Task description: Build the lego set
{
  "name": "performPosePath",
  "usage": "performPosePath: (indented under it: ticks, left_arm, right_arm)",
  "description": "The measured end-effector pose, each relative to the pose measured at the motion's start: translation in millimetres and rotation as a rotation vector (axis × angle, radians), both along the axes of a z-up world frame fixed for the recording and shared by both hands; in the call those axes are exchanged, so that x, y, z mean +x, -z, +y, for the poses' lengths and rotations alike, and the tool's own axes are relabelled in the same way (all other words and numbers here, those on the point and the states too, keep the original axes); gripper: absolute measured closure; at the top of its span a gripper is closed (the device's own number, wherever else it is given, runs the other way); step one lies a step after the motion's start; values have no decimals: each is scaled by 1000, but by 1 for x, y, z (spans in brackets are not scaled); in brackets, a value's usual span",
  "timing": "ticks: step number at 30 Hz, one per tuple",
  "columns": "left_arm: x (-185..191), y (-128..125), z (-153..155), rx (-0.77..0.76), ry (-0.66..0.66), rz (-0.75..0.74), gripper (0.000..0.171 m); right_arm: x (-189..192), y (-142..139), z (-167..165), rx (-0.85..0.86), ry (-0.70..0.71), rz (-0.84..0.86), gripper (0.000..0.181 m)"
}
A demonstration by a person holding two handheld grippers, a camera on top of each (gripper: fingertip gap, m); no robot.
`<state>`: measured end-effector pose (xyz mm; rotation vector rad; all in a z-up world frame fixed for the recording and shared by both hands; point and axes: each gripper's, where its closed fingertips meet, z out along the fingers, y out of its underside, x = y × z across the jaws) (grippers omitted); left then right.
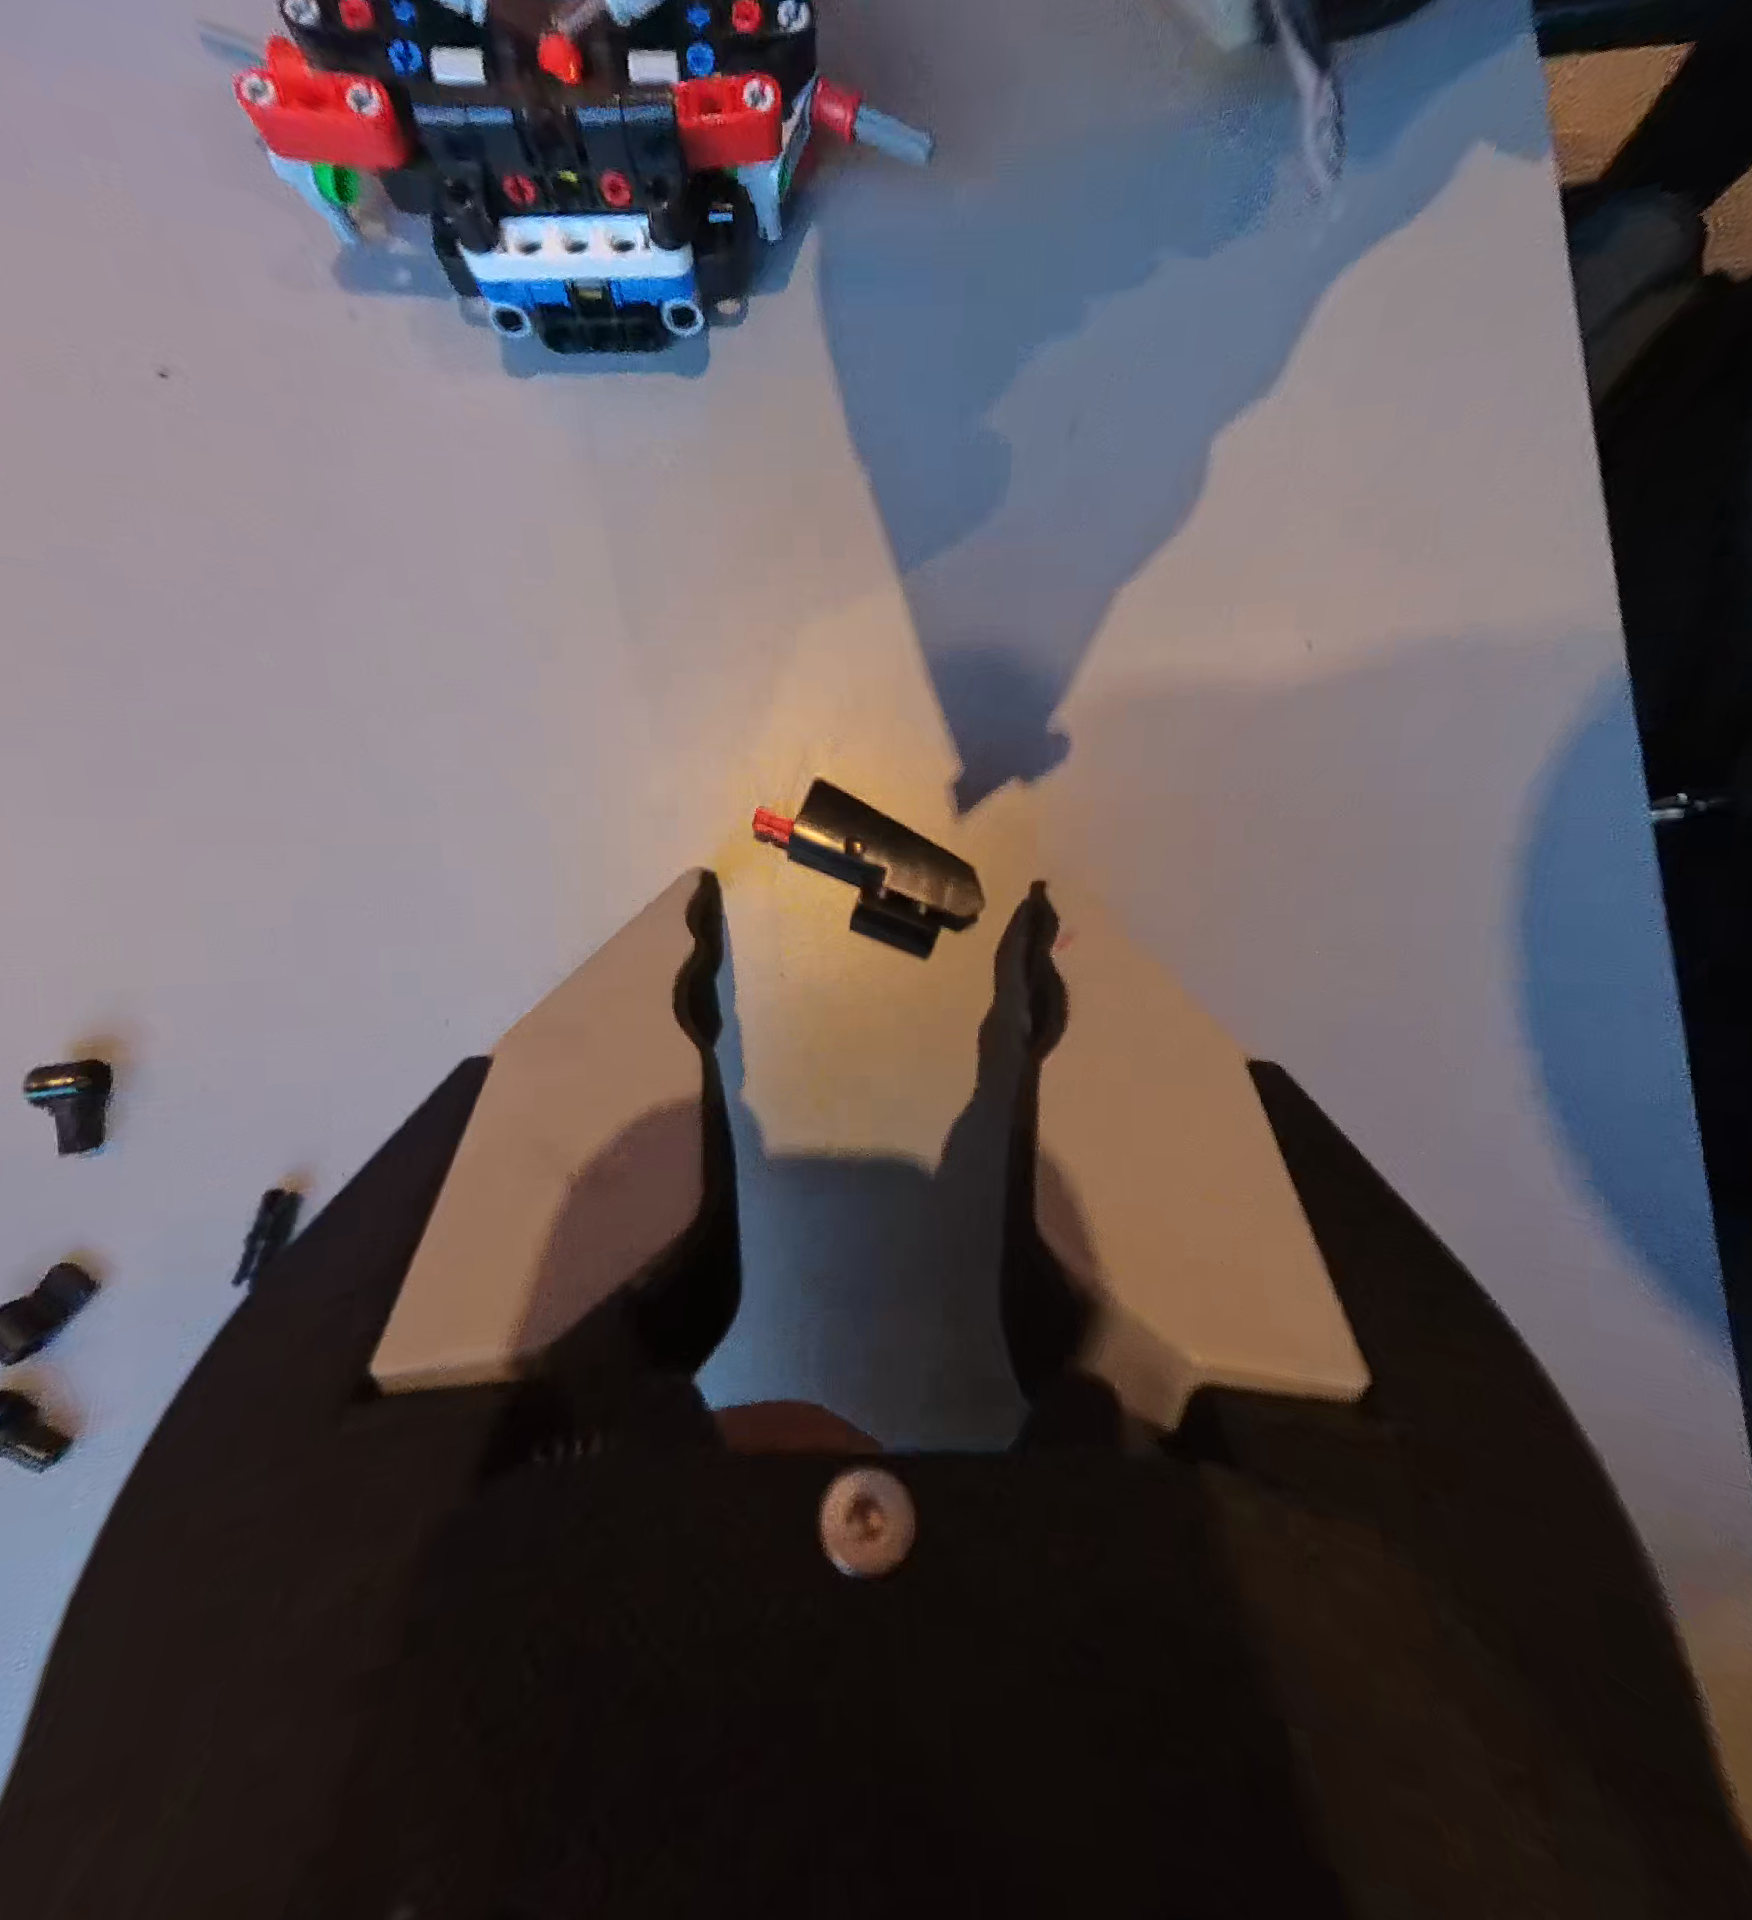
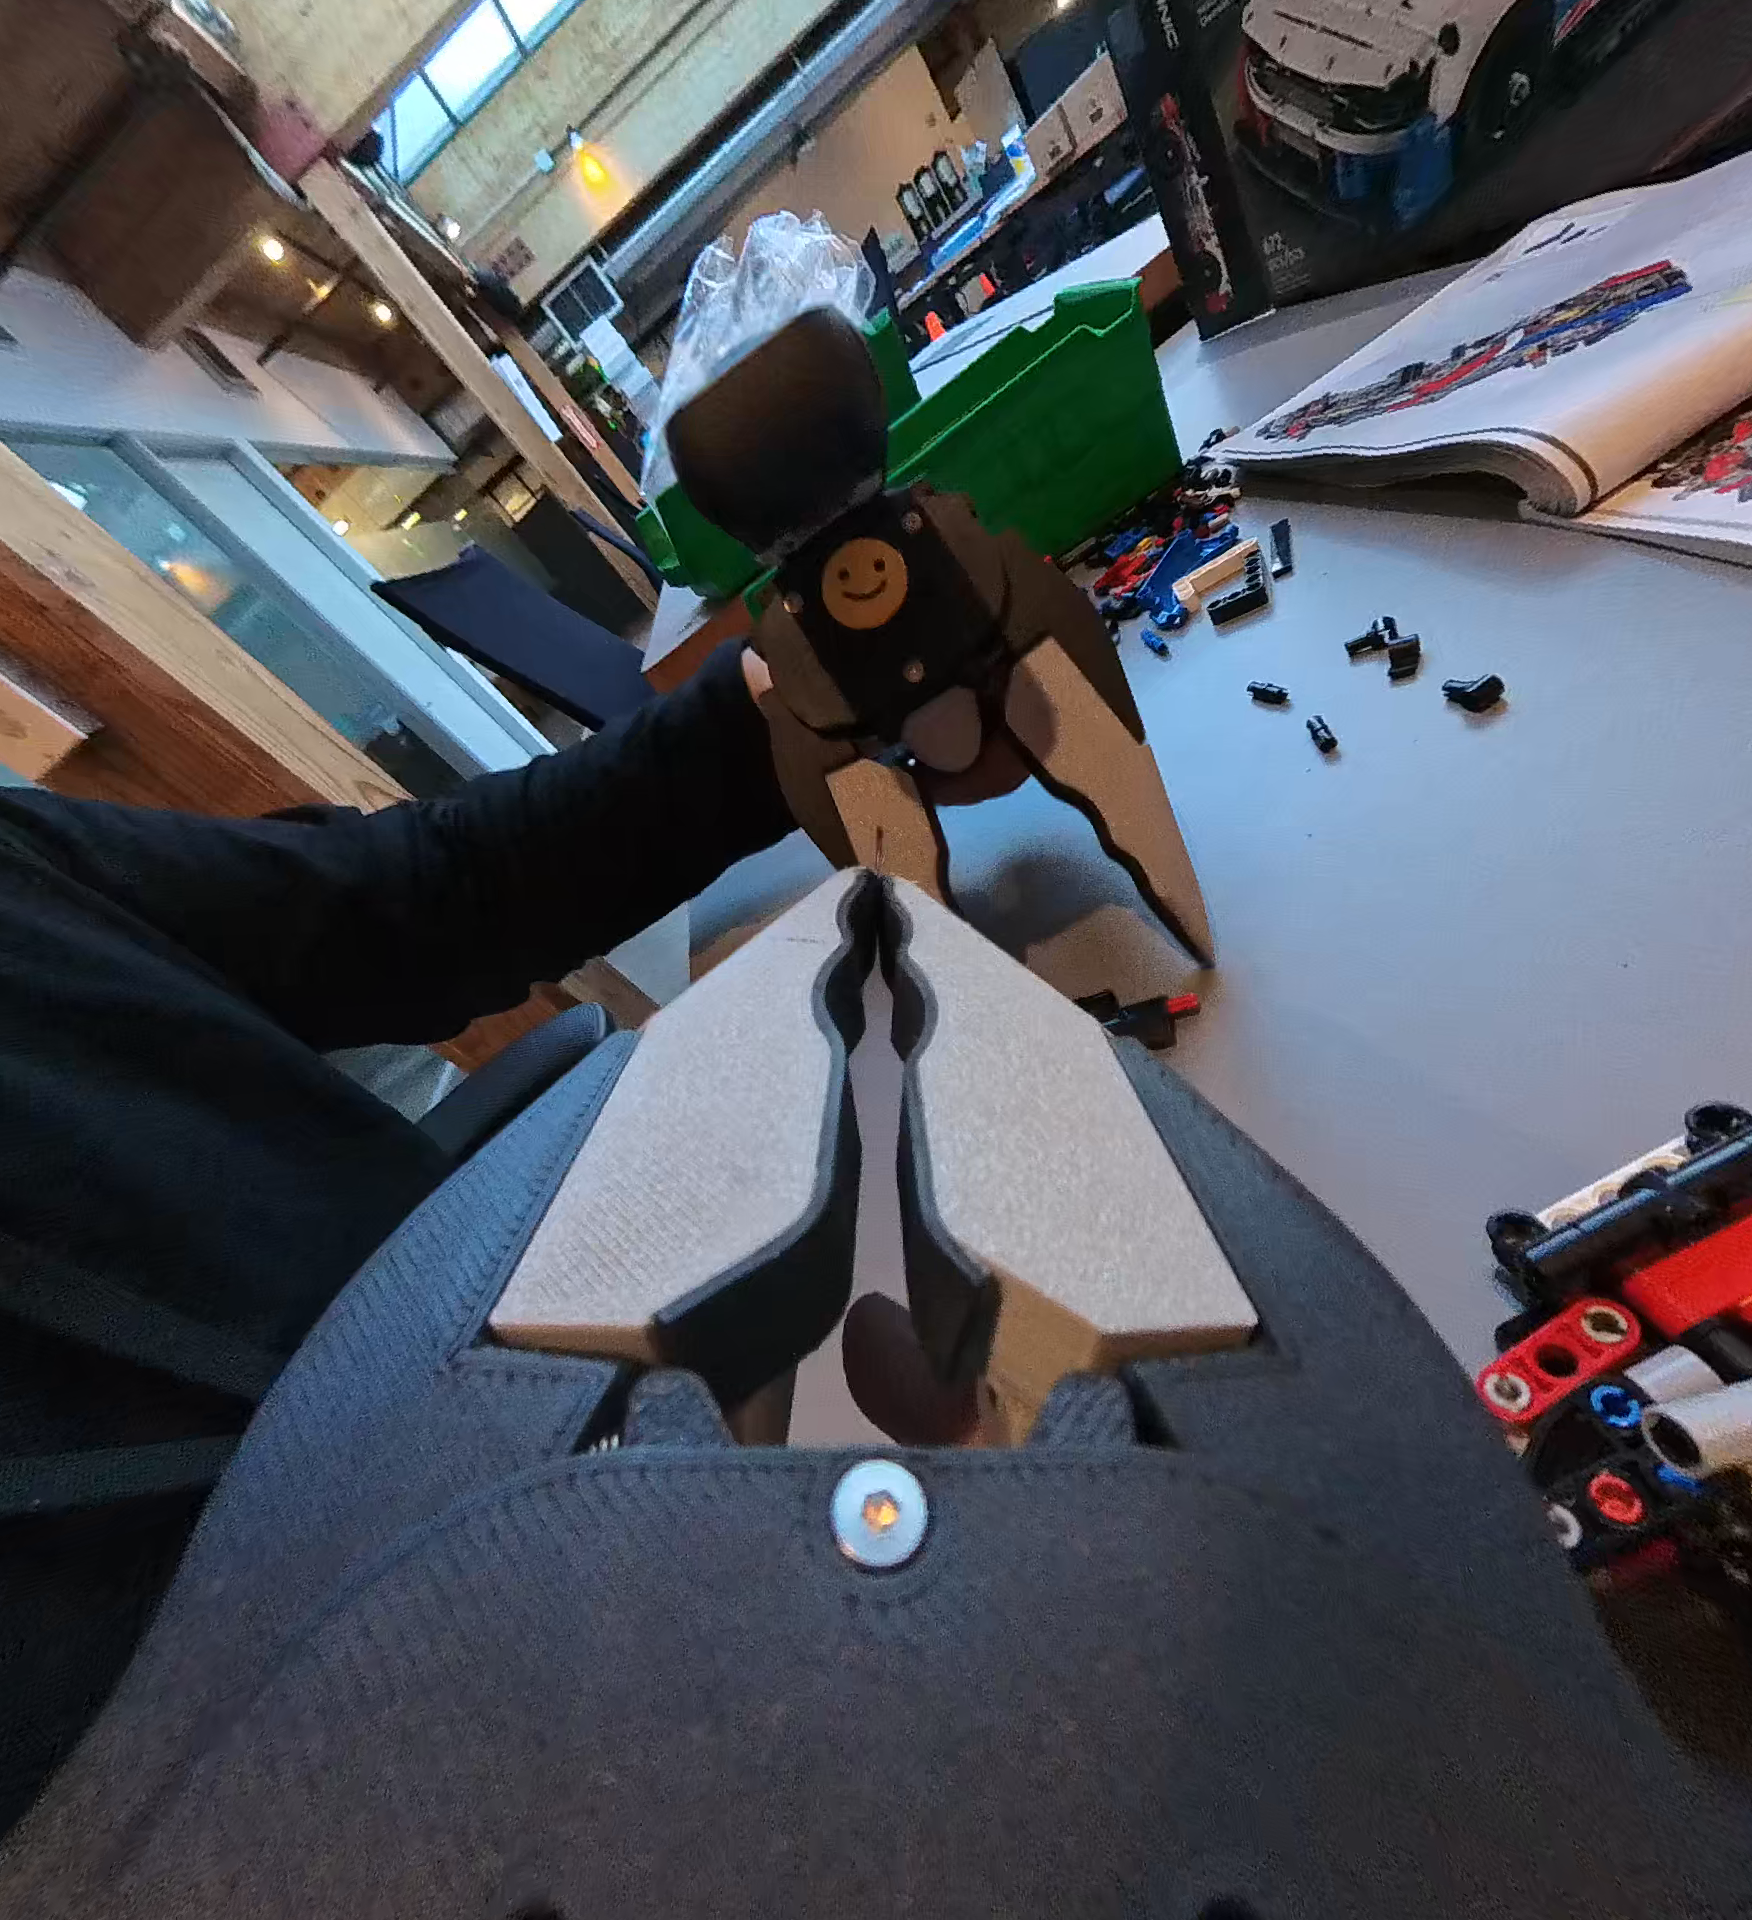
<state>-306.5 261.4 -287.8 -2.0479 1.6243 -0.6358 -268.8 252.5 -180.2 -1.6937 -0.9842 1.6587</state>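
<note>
Black lego piece (image 1: 877, 864) between fingers (image 1: 706, 935)

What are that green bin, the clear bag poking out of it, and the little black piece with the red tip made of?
The green bin looks like hard moulded plastic: even colour, stiff rim, slight sheen. The clear bag seems thin plastic film, crinkled and glinting. The black piece with the red tip, lying just ahead of the open left gripper, looks like smooth, glossy rigid plastic, with crisp moulded edges.

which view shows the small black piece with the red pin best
The left wrist view: the black piece with the red pin lies unobstructed on the table, just ahead of the open left gripper. The right wrist view shows only part of it, small, behind the right gripper's fingers.
</note>
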Motion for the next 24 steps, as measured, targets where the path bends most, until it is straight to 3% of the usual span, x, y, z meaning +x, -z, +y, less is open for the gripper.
performPosePath:
  ticks: [10, 17, 20, 24]
  left_arm:
    - [17, -1, -26, -13, -17, -52, 141]
    - [36, -2, -54, -48, -57, -83, 142]
    - [34, -3, -52, 12, -117, -66, 131]
    - [38, -27, -35, 38, -284, -156, 138]
  right_arm:
    - [14, 5, 2, -18, 12, 7, 181]
    - [23, 4, -6, -2, 19, 9, 181]
    - [23, 7, -11, -1, 16, 5, 181]
    - [19, 3, -14, 1, 28, 42, 181]
